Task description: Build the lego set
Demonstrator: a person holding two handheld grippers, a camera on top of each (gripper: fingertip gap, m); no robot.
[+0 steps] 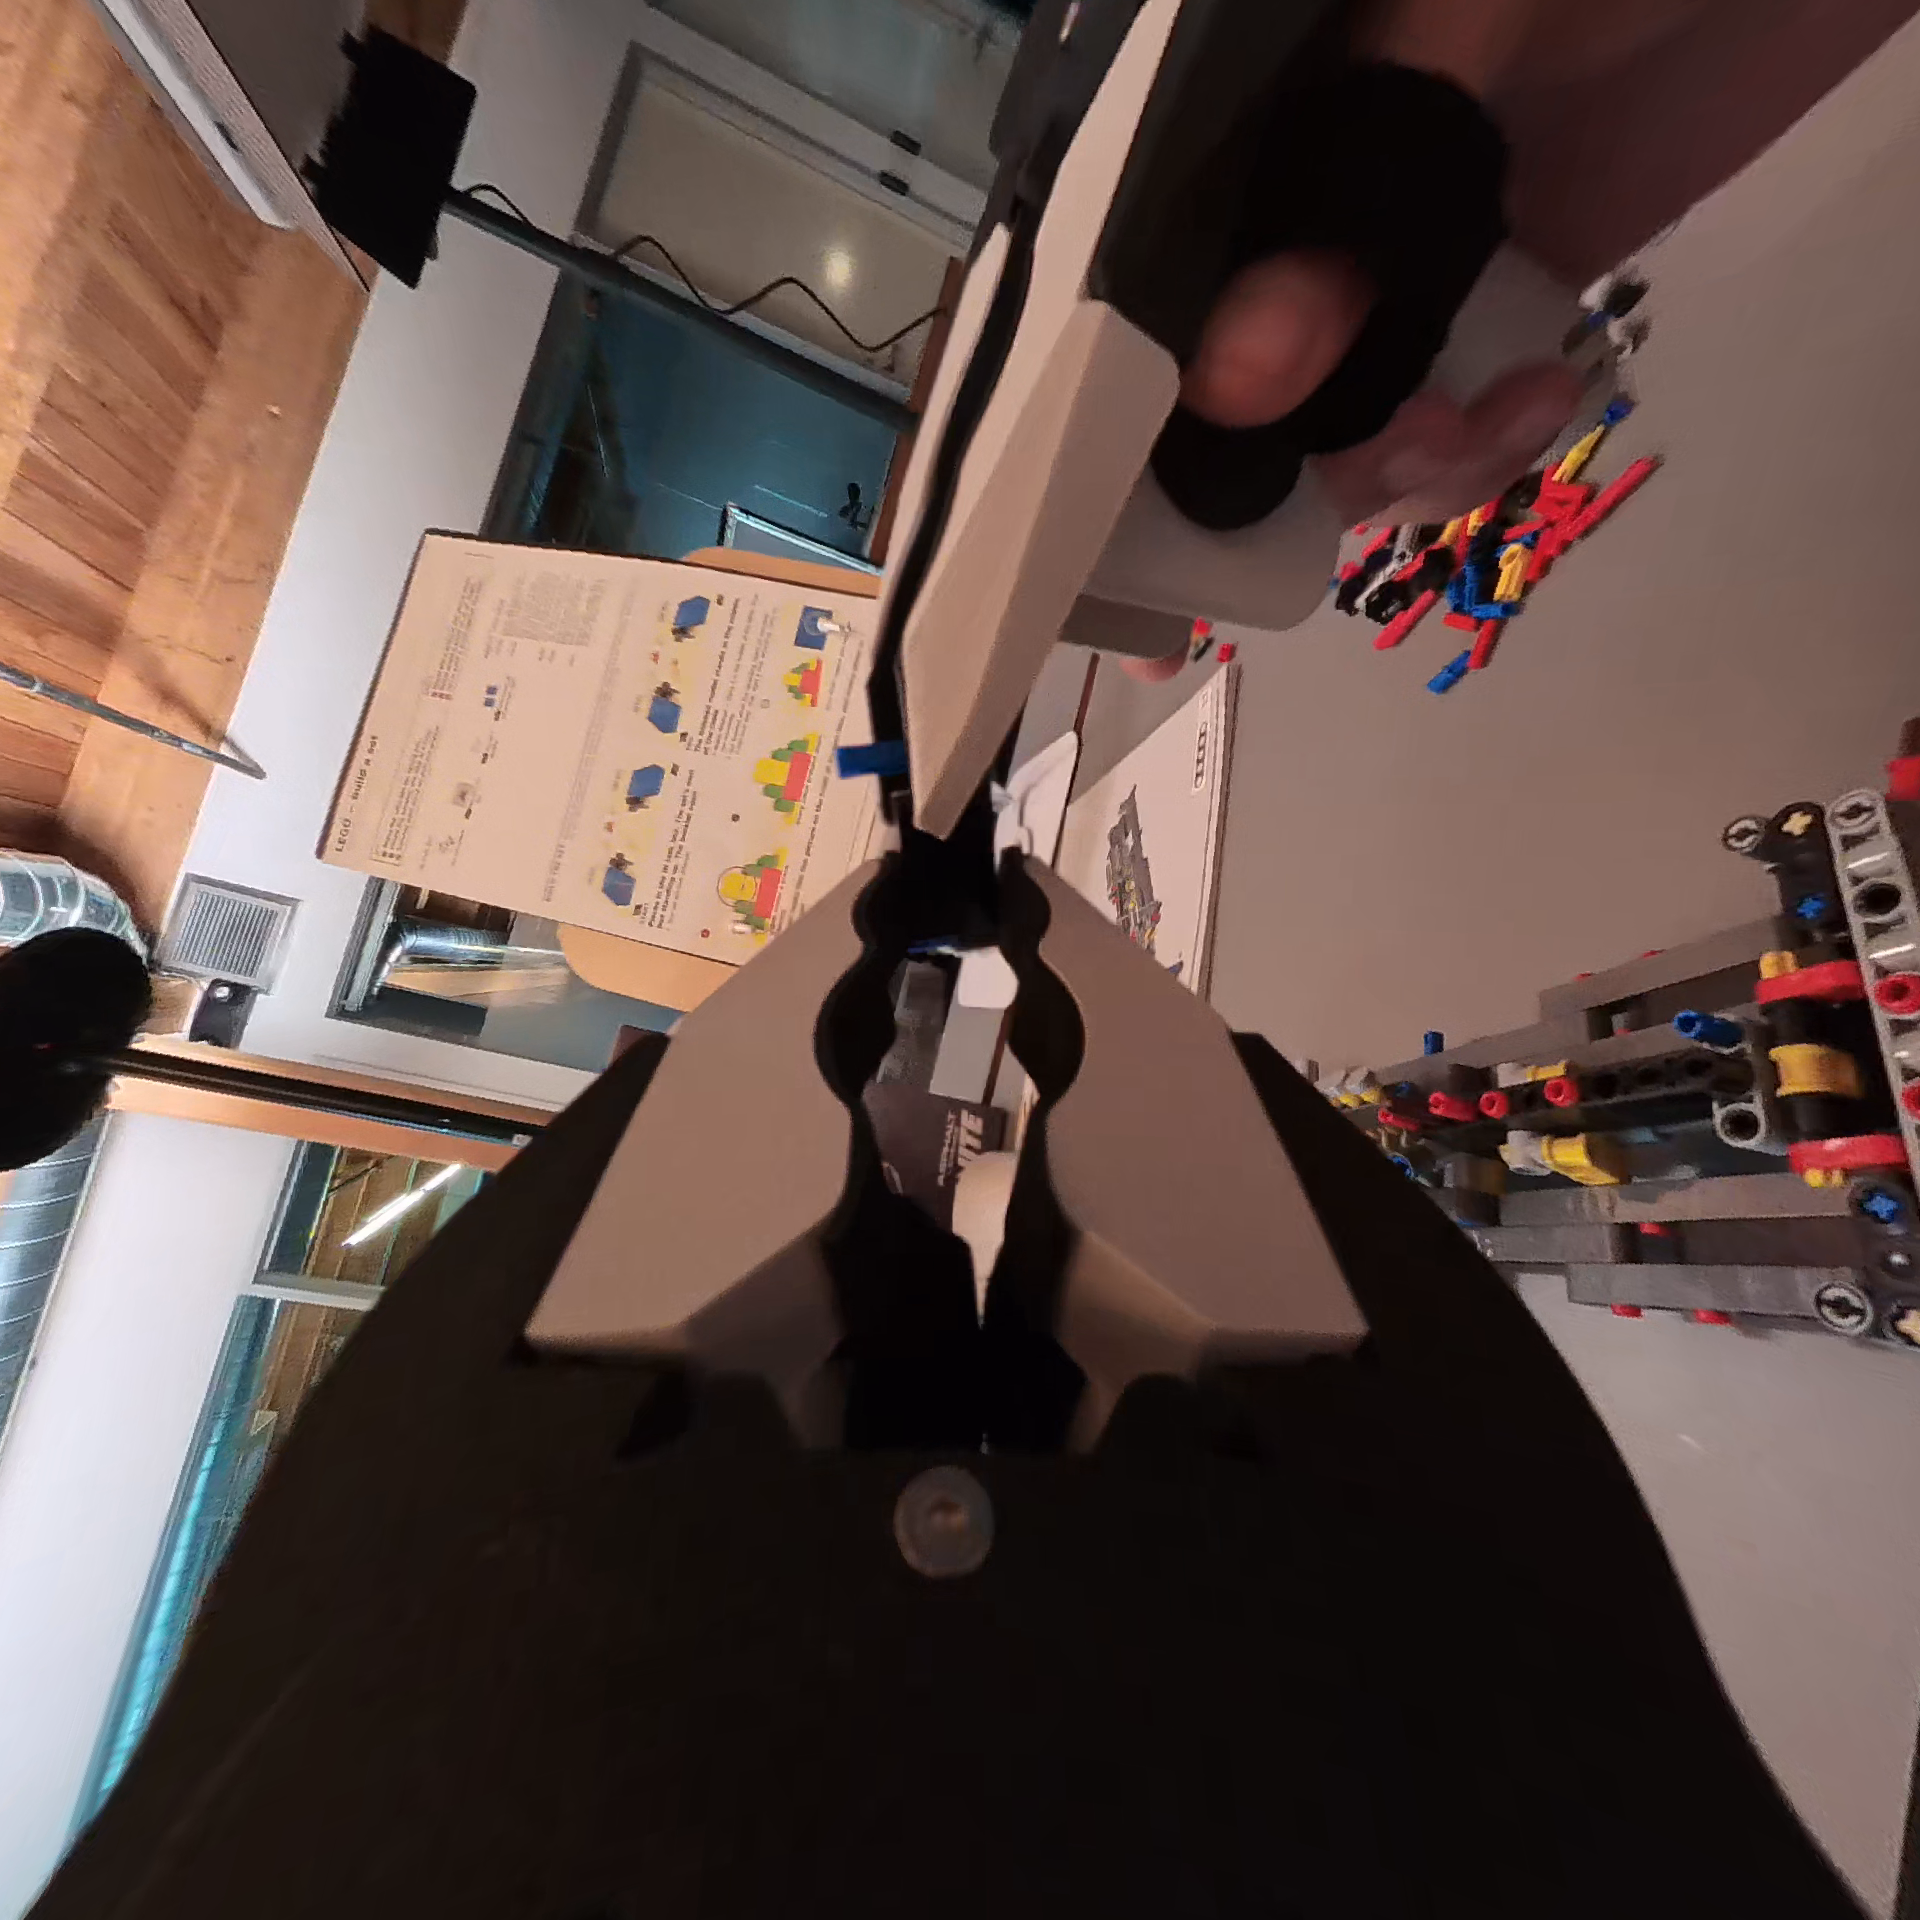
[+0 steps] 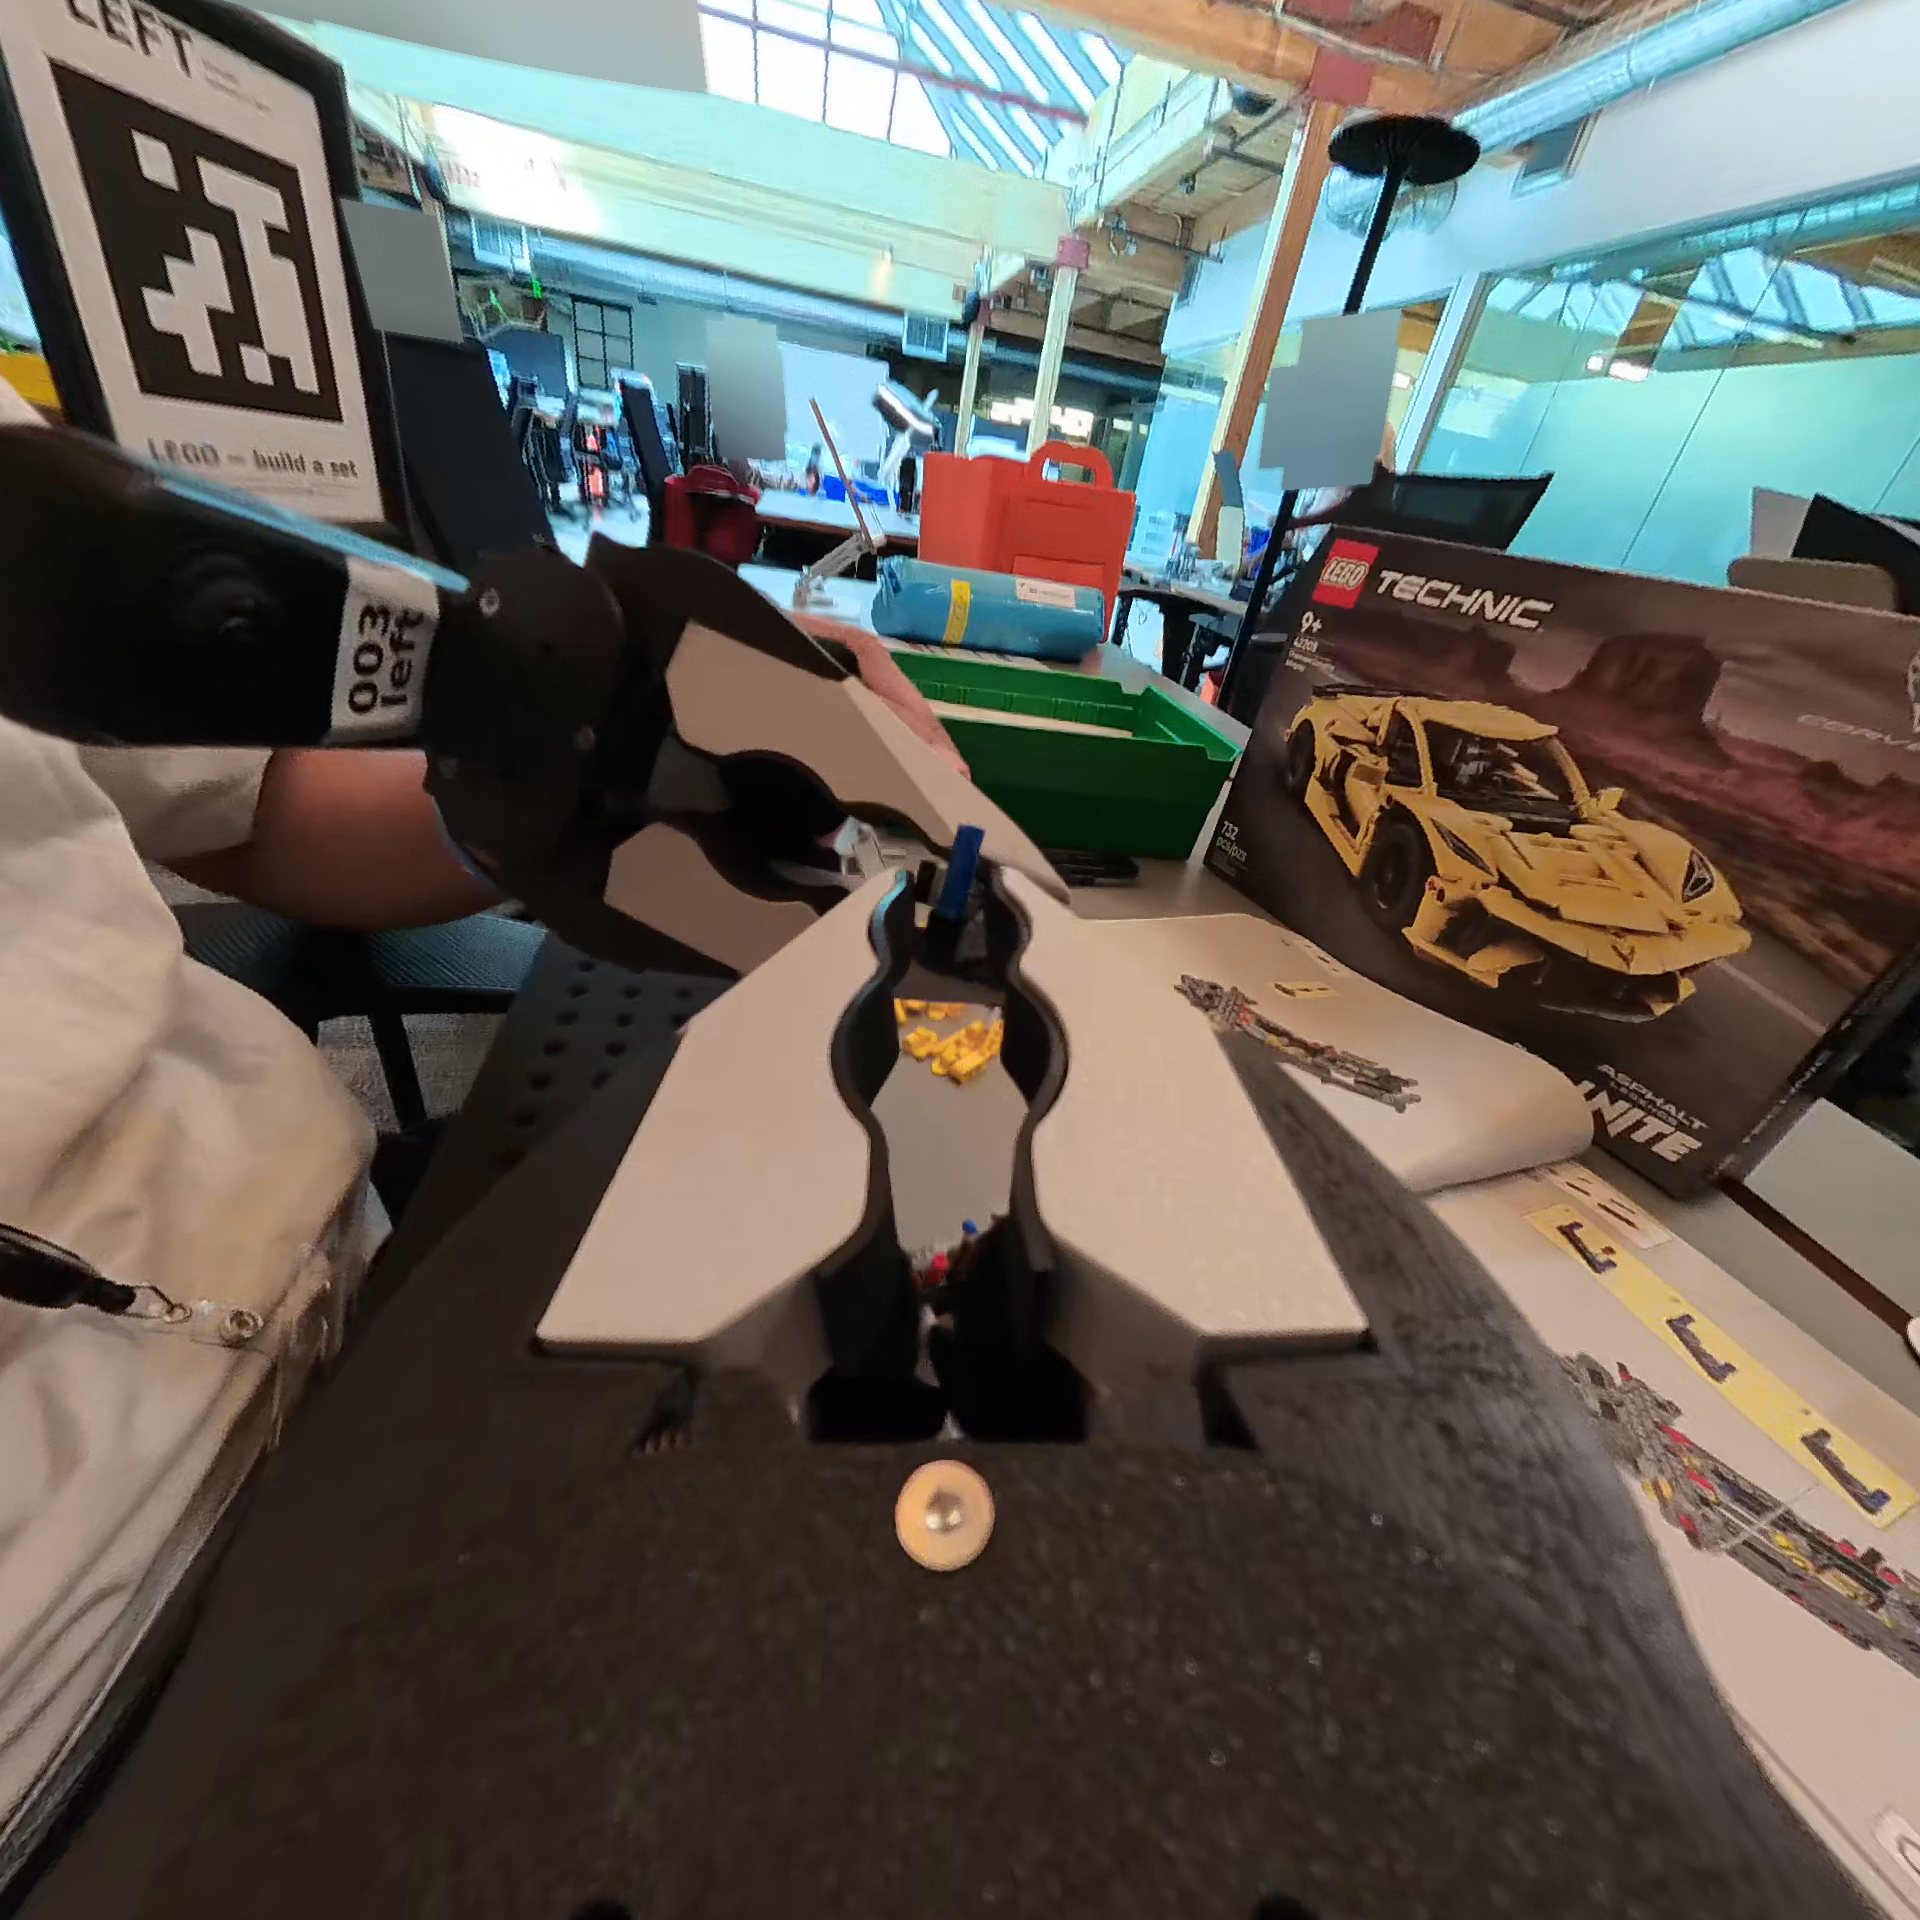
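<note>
Lego chassis [image 1: 1704, 1122], partly built, lies on the table [image 1: 1455, 831] with a loose-parts pile [image 1: 1496, 561] nearby, so much remains. Right gripper [image 2: 951, 904] pinches a small black piece with a blue pin [image 2: 961, 868]; left gripper [image 1: 951, 883] closes on the same piece.

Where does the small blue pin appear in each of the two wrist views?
Left wrist view: blue pin just above centre, at the far gripper's tips.
Right wrist view: blue pin at centre, standing up between this gripper's fingertips.
Shared landmark: the open instruction booklet on the table.
</note>
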